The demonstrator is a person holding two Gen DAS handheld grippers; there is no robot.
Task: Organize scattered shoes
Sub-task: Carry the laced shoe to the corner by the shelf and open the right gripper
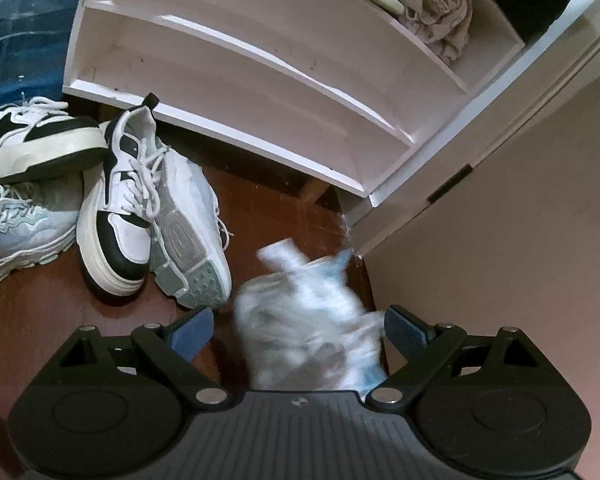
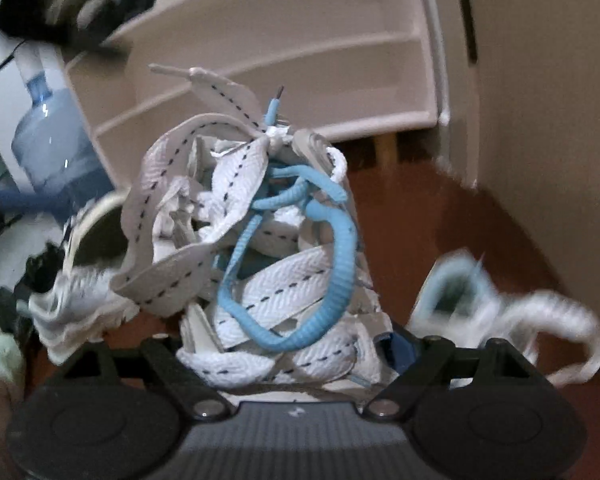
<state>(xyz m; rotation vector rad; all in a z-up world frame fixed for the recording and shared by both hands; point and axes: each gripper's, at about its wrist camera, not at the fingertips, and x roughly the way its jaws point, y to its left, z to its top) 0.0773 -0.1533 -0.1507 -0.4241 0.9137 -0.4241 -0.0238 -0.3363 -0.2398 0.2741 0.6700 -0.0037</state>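
1. Now, through the left wrist camera, our left gripper [image 1: 298, 330] has its blue-padded fingers spread around a blurred white-and-blue laced sneaker [image 1: 306, 320]; the pad at 3 o'clock touches it, the other stands apart.
2. At 10 o'clock lie a black-and-white platform sneaker [image 1: 118, 204] and a pale mesh running shoe on its side [image 1: 188, 232]; the bare white wooden shoe rack [image 1: 260, 80] waits at 12 o'clock.
3. Through the right wrist camera, our right gripper [image 2: 288, 350] pinches the white shoe with stitched flat laces and a blue cord [image 2: 260, 240].
4. We judge it light and floppy; laces slip, so grip the stiffer collar.
5. A blue water jug [image 2: 50, 140] stands at 9 o'clock, clear of the rack.
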